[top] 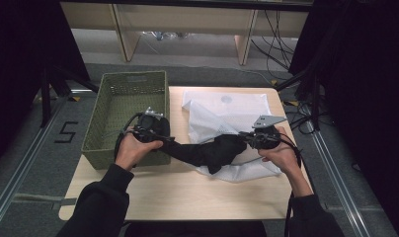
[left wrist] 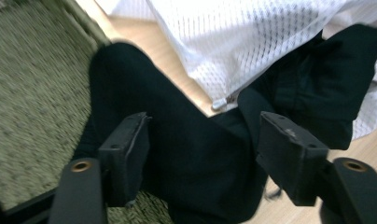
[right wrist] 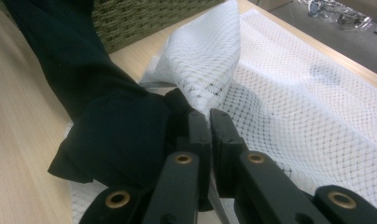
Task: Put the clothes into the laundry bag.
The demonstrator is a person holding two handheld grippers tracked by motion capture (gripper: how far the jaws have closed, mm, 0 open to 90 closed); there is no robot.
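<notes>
High view: a black garment (top: 207, 150) stretches across the table (top: 153, 190) from the green basket (top: 111, 103) to the white mesh bag (top: 232, 113). Left gripper (top: 160, 138), at the basket's near corner, has its jaws apart, the garment lying between them, unclamped. Right gripper (top: 244, 138) is pinched shut on the mesh bag's edge, beside the garment's other end.
</notes>
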